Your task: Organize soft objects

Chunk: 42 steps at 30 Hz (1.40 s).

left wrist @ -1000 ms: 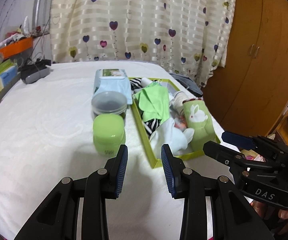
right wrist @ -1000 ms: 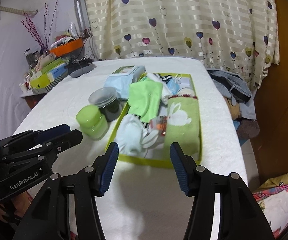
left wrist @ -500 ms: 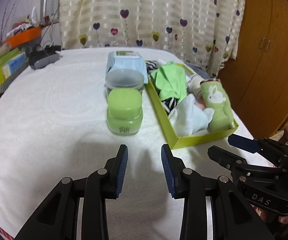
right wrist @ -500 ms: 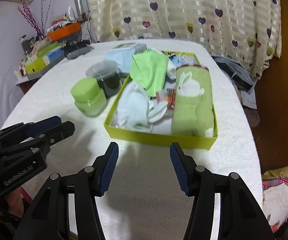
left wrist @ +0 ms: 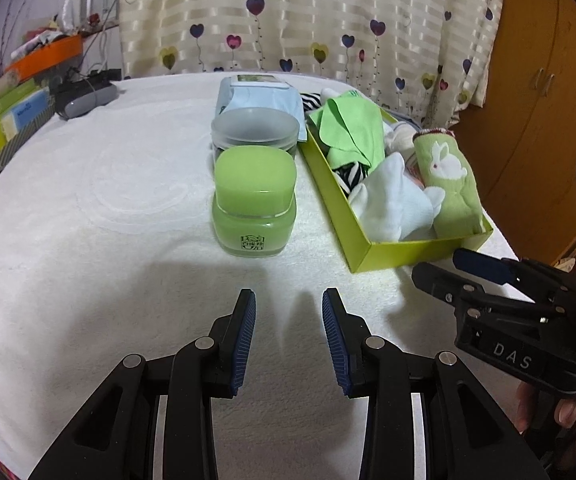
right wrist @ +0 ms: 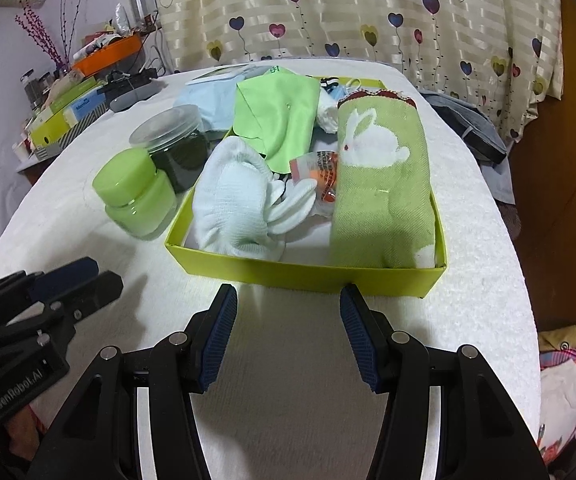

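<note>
1. Over the last second both grippers come closer to the objects on the white-covered table [left wrist: 88, 200].
2. In the left wrist view, the green jar [left wrist: 254, 208] now looms nearer ahead of the left gripper [left wrist: 289, 300], which also swings to face it more squarely.
3. In the right wrist view, the yellow-green box [right wrist: 307, 272] now lies just beyond the right gripper [right wrist: 288, 296], its near wall close to the fingertips.

A small bedroom corner.
Heart-print curtain [left wrist: 307, 20] hangs behind the white-covered table [left wrist: 88, 200]; wooden wardrobe [left wrist: 535, 80] stands right, cluttered shelf [right wrist: 88, 80] left.
</note>
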### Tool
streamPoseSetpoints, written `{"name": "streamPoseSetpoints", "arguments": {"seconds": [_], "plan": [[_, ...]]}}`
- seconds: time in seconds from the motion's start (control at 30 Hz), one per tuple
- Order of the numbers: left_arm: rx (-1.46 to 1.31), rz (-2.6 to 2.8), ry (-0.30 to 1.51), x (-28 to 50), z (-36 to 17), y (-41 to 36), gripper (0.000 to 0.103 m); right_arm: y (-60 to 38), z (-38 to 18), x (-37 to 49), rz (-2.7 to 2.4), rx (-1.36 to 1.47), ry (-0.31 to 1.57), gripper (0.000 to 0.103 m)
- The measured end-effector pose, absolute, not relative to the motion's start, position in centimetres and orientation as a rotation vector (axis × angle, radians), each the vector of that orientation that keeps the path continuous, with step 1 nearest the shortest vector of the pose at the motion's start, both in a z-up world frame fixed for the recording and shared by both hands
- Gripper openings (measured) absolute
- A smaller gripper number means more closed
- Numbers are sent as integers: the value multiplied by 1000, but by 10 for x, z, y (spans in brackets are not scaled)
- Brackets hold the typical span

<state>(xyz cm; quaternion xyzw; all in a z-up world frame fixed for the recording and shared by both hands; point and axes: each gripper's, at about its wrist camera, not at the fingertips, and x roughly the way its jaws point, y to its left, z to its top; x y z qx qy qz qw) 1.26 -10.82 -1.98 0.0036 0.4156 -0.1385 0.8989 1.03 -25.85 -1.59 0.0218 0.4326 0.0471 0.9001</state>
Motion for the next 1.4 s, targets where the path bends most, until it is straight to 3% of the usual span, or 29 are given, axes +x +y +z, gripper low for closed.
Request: {"name": "streamPoseSetpoints", "arguments": {"seconds": [1.4], "plan": [[44,-233,900,28,-35,-118,33,-249,-27,23,56,-15,883,60]]}}
